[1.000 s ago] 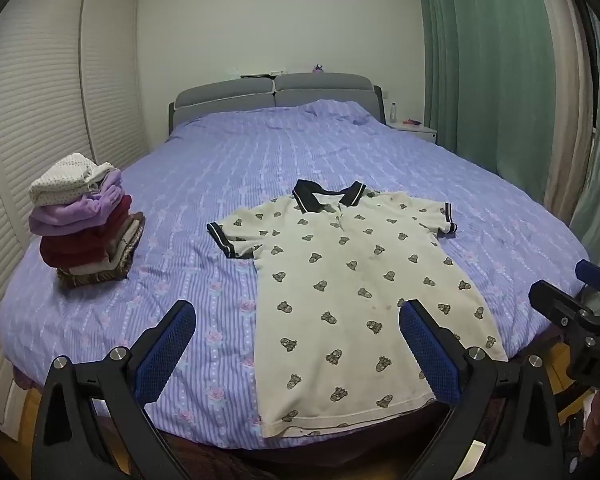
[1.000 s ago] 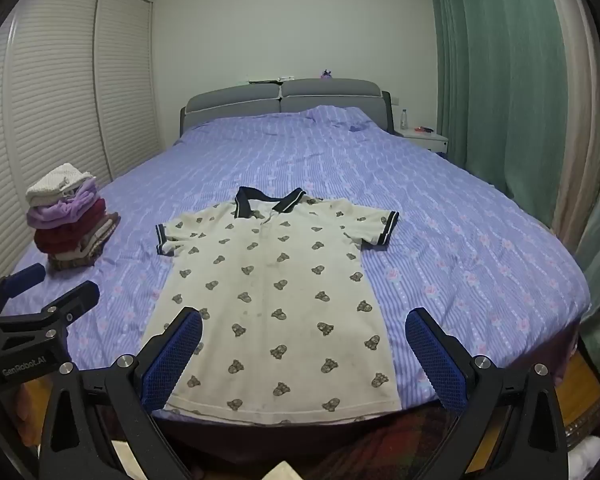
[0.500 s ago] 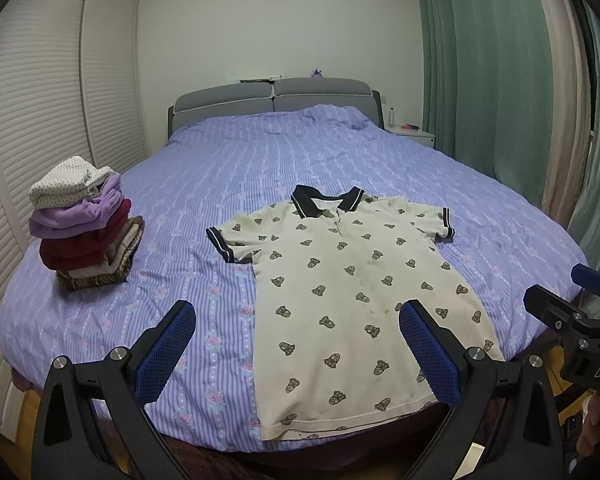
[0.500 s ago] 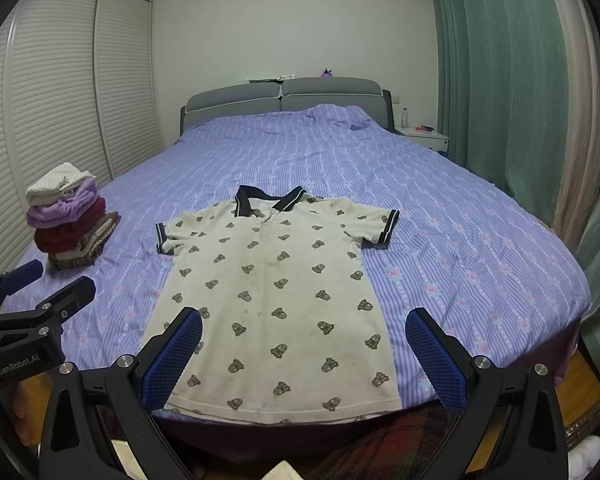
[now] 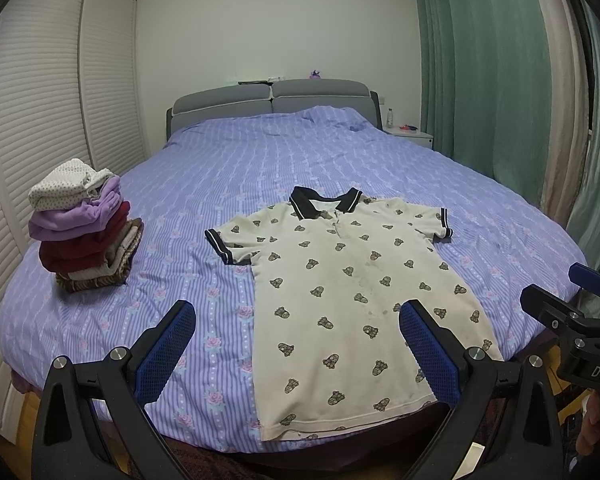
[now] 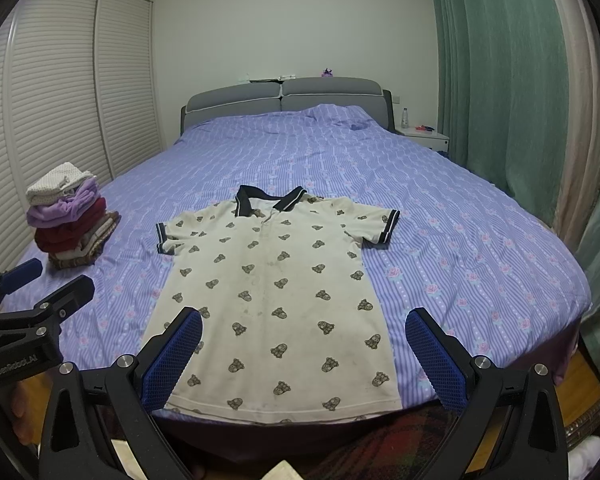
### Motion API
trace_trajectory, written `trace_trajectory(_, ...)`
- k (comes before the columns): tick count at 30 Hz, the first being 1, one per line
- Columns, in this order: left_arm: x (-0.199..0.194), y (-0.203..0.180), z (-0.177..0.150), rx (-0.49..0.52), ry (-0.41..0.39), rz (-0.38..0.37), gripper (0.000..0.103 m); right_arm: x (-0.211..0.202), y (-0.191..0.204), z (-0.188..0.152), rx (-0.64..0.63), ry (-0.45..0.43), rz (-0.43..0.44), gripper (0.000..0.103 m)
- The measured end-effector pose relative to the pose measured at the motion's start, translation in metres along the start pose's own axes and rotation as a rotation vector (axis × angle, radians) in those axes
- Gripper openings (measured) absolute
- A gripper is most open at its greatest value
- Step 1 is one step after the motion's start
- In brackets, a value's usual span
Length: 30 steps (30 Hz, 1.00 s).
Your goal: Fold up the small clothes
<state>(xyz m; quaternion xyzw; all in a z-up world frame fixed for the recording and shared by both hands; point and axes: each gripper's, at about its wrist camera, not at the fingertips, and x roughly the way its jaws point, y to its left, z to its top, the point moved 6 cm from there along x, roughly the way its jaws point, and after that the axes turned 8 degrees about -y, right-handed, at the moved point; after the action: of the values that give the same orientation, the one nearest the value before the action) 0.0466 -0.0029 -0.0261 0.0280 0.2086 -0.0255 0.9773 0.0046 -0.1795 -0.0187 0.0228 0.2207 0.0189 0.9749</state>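
**At the Near Edge of the Bed: Shirt Laid Flat, First Fold Pending**

On the near half of the bed with the purple striped, rose-printed cover lies the cream short-sleeved polo shirt with a bear print and dark navy collar. It is spread flat, front up, collar toward the far headboard and hem at the near edge, where it slightly overhangs. Both sleeves are extended to left and right. No fold is visible in it.

The left tool is held above the near edge with its blue-padded fingers wide apart and nothing between them. The right tool is likewise fully spread and empty, centred over the hem. Neither touches the fabric.

Step in hand, as judged: positioning before the first fold. Folding proper has not begun.

The next move probably calls for each tool to descend to one side of the shirt, pinch a single edge of fabric at hem or sleeve, and carry it across the body. Grip the shirt only; the cover beneath is soft and may be caught with it.

At the far left, well apart from the shirt, stands a stack of folded garments in white, lilac, dark red and beige, presumably finished items.
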Motion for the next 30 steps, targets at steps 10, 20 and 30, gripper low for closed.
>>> trace_trajectory(10,0.0003,-0.0009,0.0003,-0.004,-0.001,-0.001,0.103,-0.0022,0.0001,0.0006,-0.001,0.0,0.0,0.103)
trace_trajectory(20,0.0003,-0.0026,0.0029,-0.006,-0.005,-0.001,0.103,-0.0002,0.0,0.0001,-0.002,-0.002,0.0,0.103)
trace_trajectory(30,-0.0004,-0.0016,0.0025,-0.005,-0.006,-0.003,0.103,0.0001,0.0002,0.0,-0.003,-0.001,0.001,0.103)
